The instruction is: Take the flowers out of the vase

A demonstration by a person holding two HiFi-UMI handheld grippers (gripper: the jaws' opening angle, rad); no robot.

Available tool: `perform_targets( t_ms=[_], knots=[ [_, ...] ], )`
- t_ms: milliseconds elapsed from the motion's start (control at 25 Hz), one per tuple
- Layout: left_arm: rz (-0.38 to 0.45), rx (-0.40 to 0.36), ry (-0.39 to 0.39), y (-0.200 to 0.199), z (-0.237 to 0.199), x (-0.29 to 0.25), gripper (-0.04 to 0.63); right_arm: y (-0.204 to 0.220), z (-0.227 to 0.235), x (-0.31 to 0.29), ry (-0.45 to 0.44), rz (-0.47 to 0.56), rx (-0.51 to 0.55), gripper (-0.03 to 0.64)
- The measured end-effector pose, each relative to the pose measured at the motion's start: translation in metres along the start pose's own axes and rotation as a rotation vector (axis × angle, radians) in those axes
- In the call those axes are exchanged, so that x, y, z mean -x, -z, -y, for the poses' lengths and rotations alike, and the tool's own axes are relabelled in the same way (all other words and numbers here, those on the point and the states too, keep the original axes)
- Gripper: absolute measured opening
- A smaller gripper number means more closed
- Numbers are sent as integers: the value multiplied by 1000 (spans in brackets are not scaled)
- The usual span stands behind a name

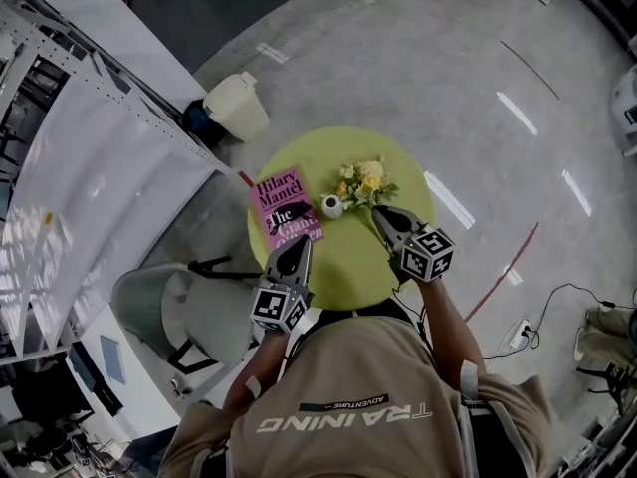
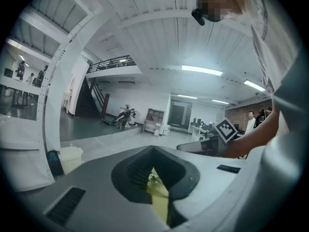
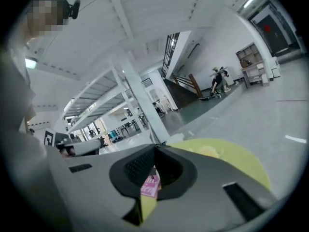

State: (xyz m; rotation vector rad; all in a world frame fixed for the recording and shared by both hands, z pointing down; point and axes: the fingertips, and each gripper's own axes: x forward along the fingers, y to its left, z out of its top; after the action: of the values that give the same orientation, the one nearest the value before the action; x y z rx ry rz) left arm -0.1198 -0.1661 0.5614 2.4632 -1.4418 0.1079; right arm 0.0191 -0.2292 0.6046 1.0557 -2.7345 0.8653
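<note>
A posy of yellow and white flowers (image 1: 363, 180) with green leaves lies on the round green table (image 1: 338, 267), just right of a small white vase (image 1: 331, 206) whose dark mouth looks empty. My right gripper (image 1: 378, 212) hangs just short of the flowers with its jaws shut and nothing between them; in its own view the right gripper (image 3: 154, 150) has its tips together. My left gripper (image 1: 302, 242) hovers over the table's near left part. The left gripper (image 2: 153, 149) also has its tips together, and a bit of the flowers (image 2: 155, 179) shows below them.
A pink book (image 1: 287, 207) lies on the table left of the vase and shows under the right jaws as the book (image 3: 151, 186). A grey chair (image 1: 189, 312) stands at the near left, a white bin (image 1: 239, 103) beyond the table, a white rack (image 1: 90, 167) at the left.
</note>
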Motion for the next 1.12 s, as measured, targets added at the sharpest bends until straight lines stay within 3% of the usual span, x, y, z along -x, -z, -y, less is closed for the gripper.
perform_targets(
  t_ms=[160,360,680,1120],
  knots=[
    [23,-11,-5,-9,4,4,2,-29,-31,10,-4,63,95,2],
    [60,-40,4,-21,10,8,2,-67,-58,22,144,98,369,2],
    [145,-133,3,-67,18,10,2,-76,-86,38,88,135,407,2],
    [162,-164,44,-83,29,10,2,-83,-107,56,81,135,429,2]
  ],
)
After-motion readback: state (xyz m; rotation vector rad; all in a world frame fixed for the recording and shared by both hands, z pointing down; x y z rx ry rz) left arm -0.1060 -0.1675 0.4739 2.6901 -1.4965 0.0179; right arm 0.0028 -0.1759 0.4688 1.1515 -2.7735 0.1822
